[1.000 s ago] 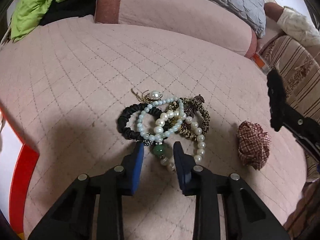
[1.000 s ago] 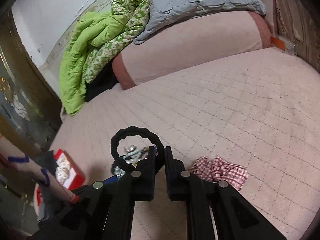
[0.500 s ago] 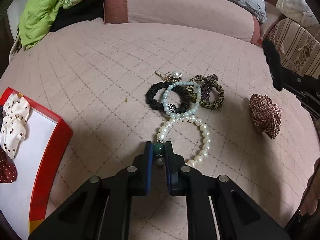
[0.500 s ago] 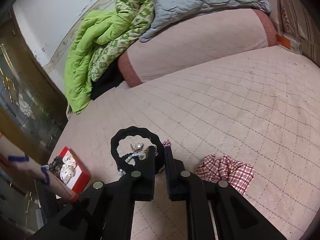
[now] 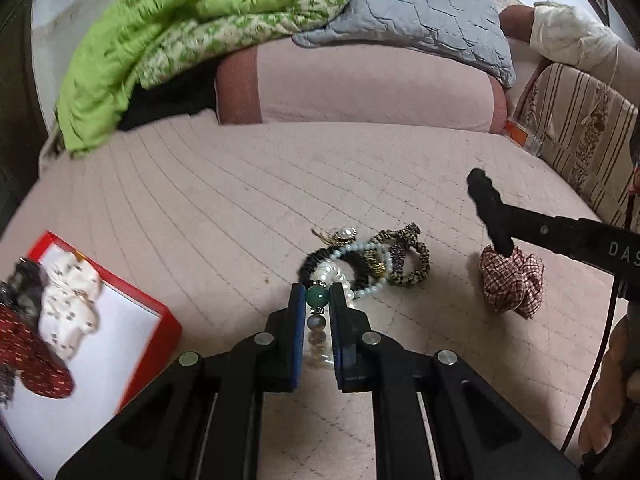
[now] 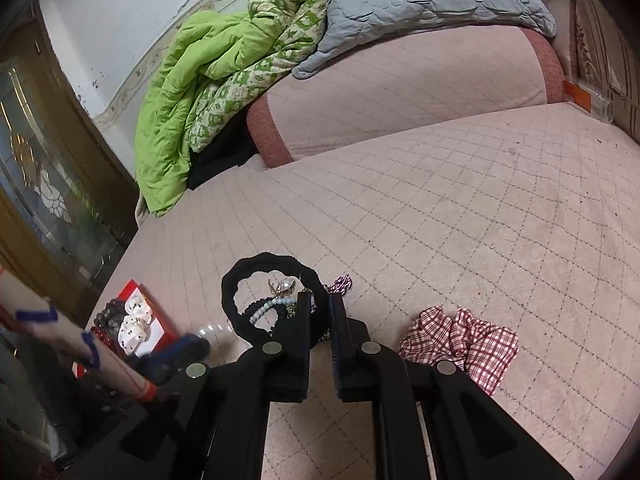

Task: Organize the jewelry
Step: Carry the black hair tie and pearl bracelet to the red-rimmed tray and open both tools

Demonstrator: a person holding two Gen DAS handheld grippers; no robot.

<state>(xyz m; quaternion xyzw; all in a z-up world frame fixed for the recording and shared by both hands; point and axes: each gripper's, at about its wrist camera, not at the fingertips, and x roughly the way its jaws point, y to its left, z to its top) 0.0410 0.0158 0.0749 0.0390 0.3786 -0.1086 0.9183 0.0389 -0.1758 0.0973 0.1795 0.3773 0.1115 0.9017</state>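
Clamped between the pads of the left gripper, low in the middle of the left wrist frame, a green bead of the pearl necklace is held, the jaws having just been closing onto it. A black hair tie is pinched by the narrowly closed right gripper at lower centre of the right wrist frame. Other bracelets are heaped on the pink quilt, a plaid scrunchie is seen at right, and a red box at lower left.
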